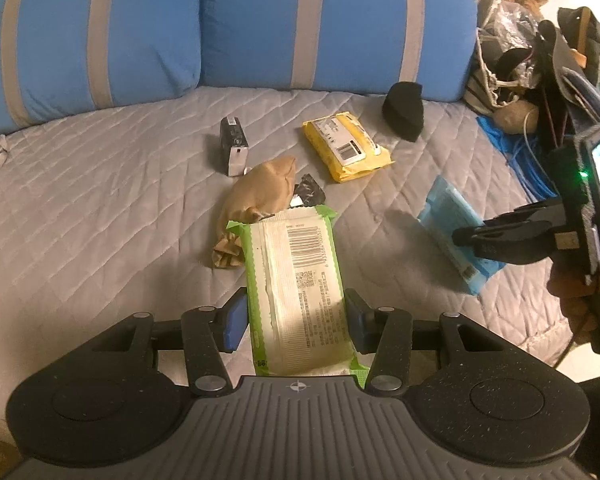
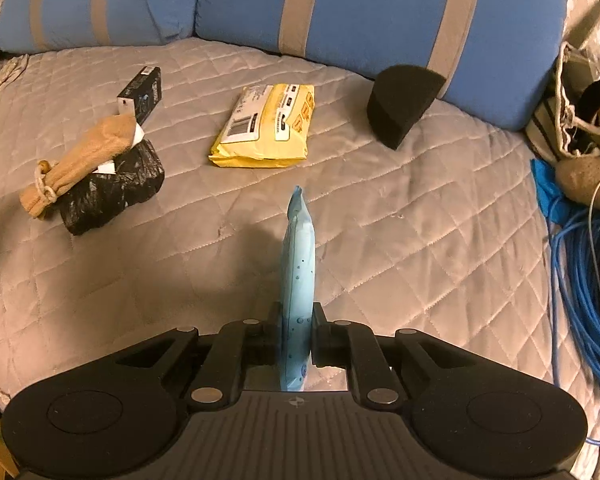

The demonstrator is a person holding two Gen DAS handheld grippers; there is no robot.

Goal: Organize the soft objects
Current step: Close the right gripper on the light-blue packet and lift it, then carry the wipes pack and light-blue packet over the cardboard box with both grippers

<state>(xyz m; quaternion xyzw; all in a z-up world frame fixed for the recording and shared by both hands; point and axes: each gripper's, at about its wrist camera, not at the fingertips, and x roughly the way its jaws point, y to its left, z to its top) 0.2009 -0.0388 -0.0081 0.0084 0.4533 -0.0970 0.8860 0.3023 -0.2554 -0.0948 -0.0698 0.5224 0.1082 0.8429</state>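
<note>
Left wrist view: our left claw [image 1: 296, 320] clamps the green pack [image 1: 296, 280], near the yellow pack [image 1: 346, 146] on the bed [image 1: 100, 220]. Our right claw [image 2: 296, 332] pinches the blue pack [image 2: 298, 264] edge-on. We lower both flat beside that yellow pack, then release gently.

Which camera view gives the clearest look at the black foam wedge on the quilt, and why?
The right wrist view shows the black foam wedge best: it looks larger there, with its flat top face and curved side clear against the blue cushion. The left wrist view shows it smaller and farther off, a dark shape with little detail.
</note>
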